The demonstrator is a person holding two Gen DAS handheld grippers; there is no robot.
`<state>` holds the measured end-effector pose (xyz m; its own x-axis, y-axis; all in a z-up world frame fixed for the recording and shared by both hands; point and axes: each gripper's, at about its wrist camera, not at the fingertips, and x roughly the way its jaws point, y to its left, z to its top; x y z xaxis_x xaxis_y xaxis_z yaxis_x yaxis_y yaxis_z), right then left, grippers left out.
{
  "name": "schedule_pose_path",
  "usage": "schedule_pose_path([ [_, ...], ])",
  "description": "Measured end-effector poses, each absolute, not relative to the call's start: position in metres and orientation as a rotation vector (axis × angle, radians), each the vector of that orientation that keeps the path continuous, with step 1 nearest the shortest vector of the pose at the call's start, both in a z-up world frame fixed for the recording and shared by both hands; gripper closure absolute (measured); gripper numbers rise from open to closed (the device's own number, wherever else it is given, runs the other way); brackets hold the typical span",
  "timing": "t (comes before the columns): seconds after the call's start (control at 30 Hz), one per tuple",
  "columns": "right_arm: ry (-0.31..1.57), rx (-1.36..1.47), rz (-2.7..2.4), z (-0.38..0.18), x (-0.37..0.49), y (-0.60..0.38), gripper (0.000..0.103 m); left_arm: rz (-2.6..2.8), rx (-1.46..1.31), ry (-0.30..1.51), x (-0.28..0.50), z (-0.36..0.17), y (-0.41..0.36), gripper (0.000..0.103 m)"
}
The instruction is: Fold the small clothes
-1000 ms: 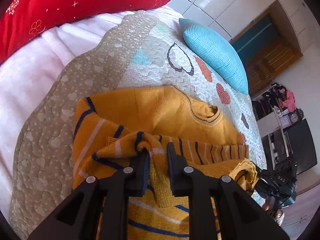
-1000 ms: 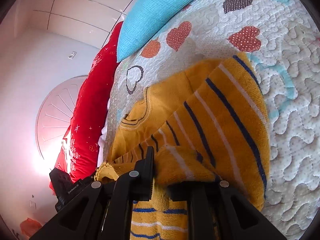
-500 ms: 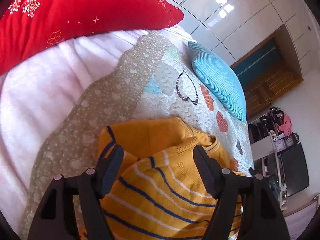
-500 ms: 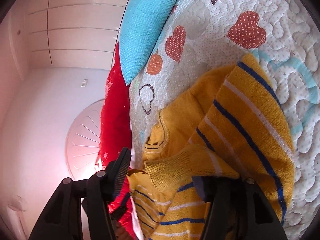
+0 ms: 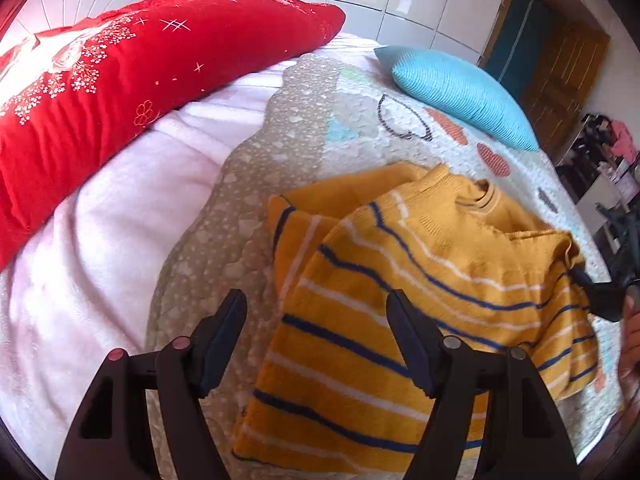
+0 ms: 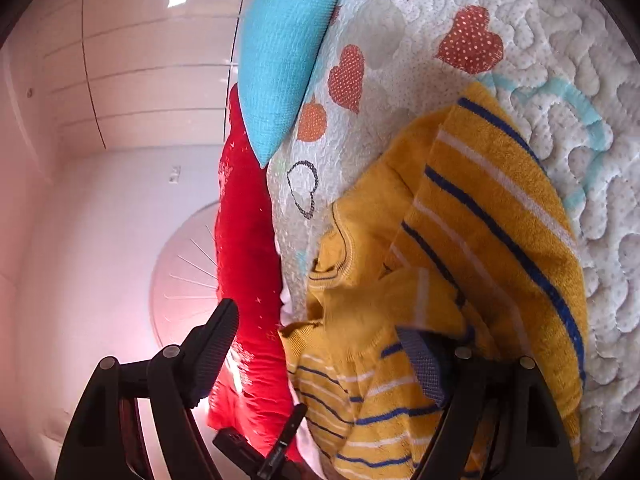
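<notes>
From the left wrist view, the left gripper (image 5: 316, 332) has its two black fingers spread wide apart, and nothing is held between them. The yellow sweater (image 5: 400, 288) with blue and white stripes lies just ahead of it and off to its right. It is folded over on itself, with the striped part lying on top of the plain yellow part. The right finger sits over the striped part, and the left finger sits over the quilt (image 5: 248, 208). The quilt has little hearts on it. Farther ahead is a blue pillow (image 5: 460, 92). Ahead and to the left is a big red pillow (image 5: 120, 80) on a pale pink blanket (image 5: 100, 240). At the far right edge, part of the right gripper (image 5: 608, 300) shows beside the sweater's edge.

From the right wrist view, the right gripper (image 6: 320, 340) also has its fingers spread wide apart. The yellow sweater (image 6: 480, 240) is right in front of it and bunched up near the right finger (image 6: 420, 360). It looks like the cloth touches that finger, but it is not pinched. The left finger has no cloth near it. The quilt (image 6: 580, 60) is ahead and to the right. The blue pillow (image 6: 284, 48) is far ahead, and the red pillow (image 6: 244, 260) is ahead and to the left.
</notes>
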<state>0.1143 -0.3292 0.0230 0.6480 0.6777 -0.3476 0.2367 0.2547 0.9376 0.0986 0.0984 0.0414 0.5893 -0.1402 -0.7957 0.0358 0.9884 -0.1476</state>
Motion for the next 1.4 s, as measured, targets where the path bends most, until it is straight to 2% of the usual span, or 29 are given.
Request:
schedule_pose_path([
  [0.2, 0.919, 1.039, 0.355, 0.063, 0.081, -0.317, 0.018, -0.093, -0.177, 0.924, 0.092, 0.023, 0.108, 0.031],
  [0.3, 0.965, 0.831, 0.311, 0.077, 0.075, -0.295, 0.019, -0.077, -0.181, 0.899, 0.086, 0.016, 0.110, 0.026],
  [0.37, 0.989, 0.638, 0.288, 0.082, 0.076, -0.270, 0.023, -0.072, -0.212, 0.887, 0.082, 0.012, 0.114, 0.024],
  [0.5, 1.039, 0.438, 0.293, 0.064, 0.094, -0.235, 0.026, -0.060, -0.232, 0.875, 0.082, 0.006, 0.118, 0.016],
  [0.6, 1.068, 0.382, 0.165, 0.039, 0.124, -0.241, 0.026, -0.072, -0.253, 0.878, 0.083, 0.001, 0.120, 0.014],
  [0.67, 1.092, 0.374, 0.029, 0.025, 0.140, -0.262, 0.037, -0.085, -0.275, 0.879, 0.083, 0.000, 0.123, 0.013],
  [0.73, 1.078, 0.383, -0.077, 0.024, 0.146, -0.283, 0.040, -0.095, -0.291, 0.879, 0.083, 0.000, 0.125, 0.013],
  [0.87, 1.020, 0.354, -0.210, 0.053, 0.136, -0.304, 0.038, -0.103, -0.308, 0.874, 0.083, 0.000, 0.127, 0.013],
  [1.07, 0.988, 0.350, -0.017, 0.085, 0.065, -0.281, 0.038, -0.106, -0.312, 0.874, 0.083, 0.000, 0.127, 0.013],
  [1.2, 1.053, 0.218, 0.072, 0.061, 0.034, -0.241, 0.038, -0.095, -0.293, 0.877, 0.083, 0.001, 0.125, 0.013],
  [1.33, 1.181, 0.036, -0.158, 0.021, 0.025, -0.257, 0.039, -0.044, -0.233, 0.863, 0.076, 0.009, 0.125, 0.013],
  [1.4, 1.158, 0.120, -0.177, 0.035, 0.019, -0.267, 0.040, 0.008, -0.206, 0.846, 0.069, 0.014, 0.131, 0.013],
])
